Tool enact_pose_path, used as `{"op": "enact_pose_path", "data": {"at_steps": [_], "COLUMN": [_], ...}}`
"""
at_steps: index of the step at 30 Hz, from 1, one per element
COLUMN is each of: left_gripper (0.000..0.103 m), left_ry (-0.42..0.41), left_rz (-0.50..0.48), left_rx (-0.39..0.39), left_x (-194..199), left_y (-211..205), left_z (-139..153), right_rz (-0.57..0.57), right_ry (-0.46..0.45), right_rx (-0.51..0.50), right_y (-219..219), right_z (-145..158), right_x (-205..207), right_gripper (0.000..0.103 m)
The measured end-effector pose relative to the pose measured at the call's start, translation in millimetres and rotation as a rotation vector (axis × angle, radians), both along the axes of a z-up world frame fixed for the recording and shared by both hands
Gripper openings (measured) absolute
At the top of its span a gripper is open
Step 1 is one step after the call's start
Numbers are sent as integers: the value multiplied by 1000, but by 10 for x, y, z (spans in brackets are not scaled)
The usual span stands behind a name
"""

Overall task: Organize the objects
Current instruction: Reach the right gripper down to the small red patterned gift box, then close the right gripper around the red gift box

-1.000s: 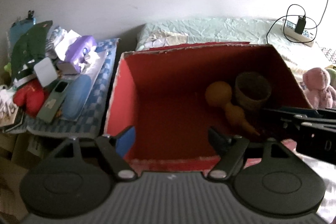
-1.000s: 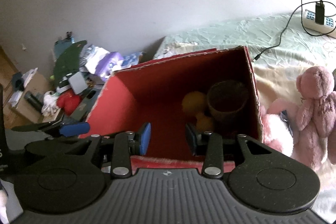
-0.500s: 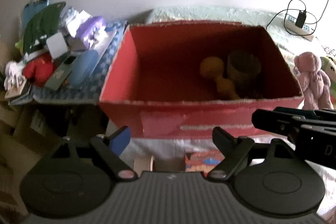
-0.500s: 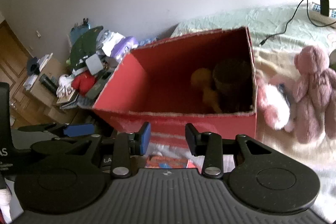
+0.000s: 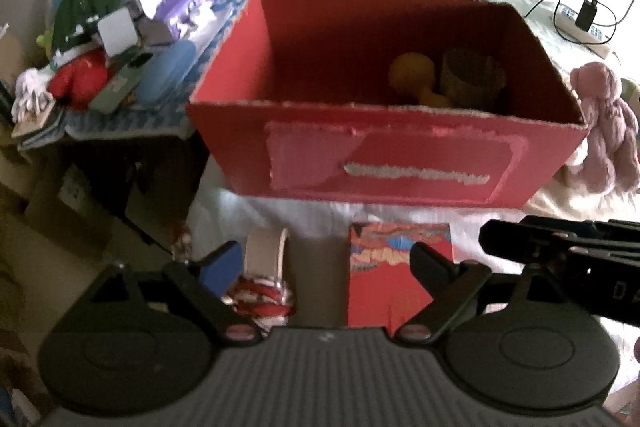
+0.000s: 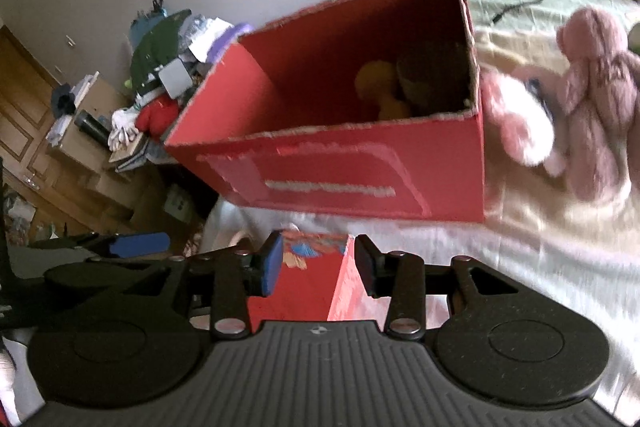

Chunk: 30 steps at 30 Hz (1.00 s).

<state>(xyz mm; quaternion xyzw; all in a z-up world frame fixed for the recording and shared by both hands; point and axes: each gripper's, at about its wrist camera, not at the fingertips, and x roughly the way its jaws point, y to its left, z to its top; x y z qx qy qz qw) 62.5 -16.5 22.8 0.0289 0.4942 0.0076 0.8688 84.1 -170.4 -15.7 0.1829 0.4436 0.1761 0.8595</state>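
A big red cardboard box [image 5: 384, 163] [image 6: 340, 179] stands open on the bed. Inside it lie a yellow gourd-shaped toy [image 5: 412, 71] [image 6: 376, 83] and a brown woven cup [image 5: 472, 79] [image 6: 432, 75]. A small red patterned box [image 5: 396, 279] [image 6: 312, 275] stands on the sheet in front of it. My right gripper [image 6: 316, 267] is open, its jaws to either side of that small box's top. My left gripper [image 5: 324, 267] is open and empty, above a tape roll [image 5: 266, 257] and a red-white wrapper [image 5: 260, 301].
Pink plush toys [image 6: 592, 99] [image 5: 604, 123] lie right of the big box. A cluttered side table [image 5: 112, 67] stands left of the bed. A power strip with a charger [image 5: 584, 23] lies at the far right on the bed.
Both grippers have pulled back and down from over the big box's opening. Its front wall, the small red box and the tape roll have come into view.
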Motion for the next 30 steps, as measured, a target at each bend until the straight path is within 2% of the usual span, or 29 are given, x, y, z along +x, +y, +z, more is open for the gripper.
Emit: {"op": "enact_pose_path", "data": {"at_steps": [4, 10, 17, 22, 30], "left_gripper": [91, 89, 89, 89, 89], "left_ry": [23, 36, 9, 53, 108], "left_rz": [8, -8, -129, -176, -182], "left_rx": [-16, -59, -110, -201, -267], "left_x": [-15, -101, -322, -335, -241], "left_y": [10, 72, 12, 7, 31], "left_z": [-74, -151, -207, -320, -509], "right_rz": [-3, -9, -3, 22, 29], "right_ry": [37, 94, 150, 183, 225], "right_rx": [5, 12, 25, 24, 50], "right_y": [-16, -75, -97, -43, 0], "right_z": [-85, -239, -389, -486, -593], "right_x": [8, 34, 68, 91, 121], "right_gripper": [46, 47, 47, 47, 53]}}
